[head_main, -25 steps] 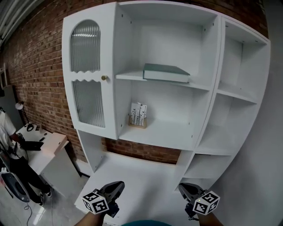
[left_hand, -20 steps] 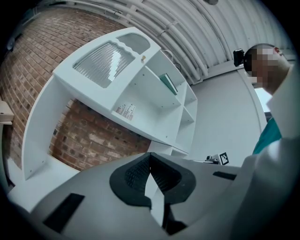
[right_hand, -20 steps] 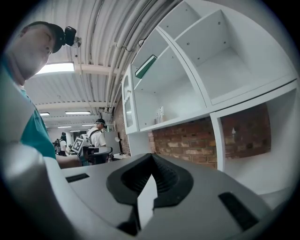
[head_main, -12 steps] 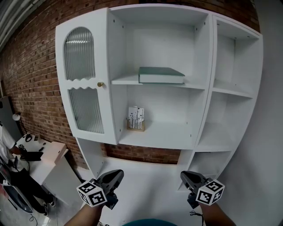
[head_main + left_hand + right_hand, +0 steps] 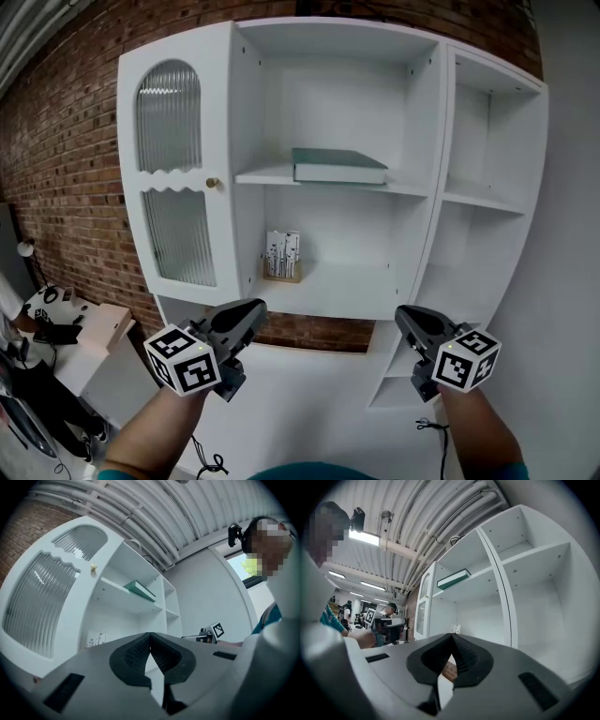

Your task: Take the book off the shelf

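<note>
Far left I see the brick wall (image 5: 66,159), and against it the white cabinet (image 5: 434,187). Its left part is a ribbed glass door (image 5: 173,187) with a small knob (image 5: 213,183) at the door's right edge. The left tongs (image 5: 251,311) are held up in front of the cabinet's lower edge. Their jaws are pressed together with nothing between them, and they point toward the open middle bay. In that bay the book (image 5: 337,166), green-covered, lies flat on the upper shelf (image 5: 267,176) with a long edge toward me. It sits well above both tongs and neither touches it. On the shelf below, at the back left, stands a small holder of printed cards (image 5: 281,255). The right tongs (image 5: 406,317) are at about the same height as the left, below the divider between the middle and right bays. Their jaws are likewise together and hold nothing. Furthest right is the narrow bay (image 5: 487,141) with its own shelves
</note>
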`<state>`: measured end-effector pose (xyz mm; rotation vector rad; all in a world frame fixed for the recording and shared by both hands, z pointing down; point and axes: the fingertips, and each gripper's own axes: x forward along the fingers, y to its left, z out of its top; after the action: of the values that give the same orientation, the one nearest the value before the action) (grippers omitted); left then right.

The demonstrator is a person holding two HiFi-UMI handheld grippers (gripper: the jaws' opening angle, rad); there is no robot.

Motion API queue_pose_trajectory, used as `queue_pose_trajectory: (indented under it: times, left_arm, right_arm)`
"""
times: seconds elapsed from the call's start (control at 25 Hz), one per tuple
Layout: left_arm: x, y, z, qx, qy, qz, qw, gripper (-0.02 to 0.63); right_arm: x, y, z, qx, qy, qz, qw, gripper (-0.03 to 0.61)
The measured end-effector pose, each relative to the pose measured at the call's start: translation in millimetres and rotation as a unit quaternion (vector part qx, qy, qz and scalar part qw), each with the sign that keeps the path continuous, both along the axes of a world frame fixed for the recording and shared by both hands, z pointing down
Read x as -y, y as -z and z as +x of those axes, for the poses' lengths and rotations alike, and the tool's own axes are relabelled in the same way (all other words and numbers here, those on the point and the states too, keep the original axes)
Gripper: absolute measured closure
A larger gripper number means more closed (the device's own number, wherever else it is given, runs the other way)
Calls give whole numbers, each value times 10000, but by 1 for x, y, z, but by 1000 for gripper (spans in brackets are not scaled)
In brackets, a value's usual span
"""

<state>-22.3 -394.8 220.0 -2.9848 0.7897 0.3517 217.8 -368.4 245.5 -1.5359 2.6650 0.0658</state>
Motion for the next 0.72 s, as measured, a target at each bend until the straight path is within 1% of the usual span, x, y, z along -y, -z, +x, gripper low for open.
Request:
queue_pose_trajectory:
  times: [0.16, 0.28, 0.36, 0.44, 0.56, 0.72]
  left_arm:
    - [6, 49, 4, 15, 90, 283, 9996, 600]
    - [6, 88, 9, 70, 215, 580, 9981, 600]
    - [6, 111, 14, 198, 352, 818, 9958, 600]
    - [8, 130, 20, 414, 505, 1038, 9925, 600]
    - [13, 153, 35, 871, 756, 1378, 9837, 598]
    - [20, 180, 57, 1526, 1093, 1946, 9628, 597]
  right_arm:
    - [8, 41, 7, -1, -135, 79, 9999, 557]
    - [13, 65, 11, -104, -245, 139, 9995, 557]
    - [17, 80, 10, -200, -279, 168, 9993, 557]
    - [20, 93, 7, -282, -269, 200, 9990, 557]
    - [28, 109, 4, -373, -254, 229, 9987, 557]
    - [38, 119, 4, -552, -312, 235, 9977, 557]
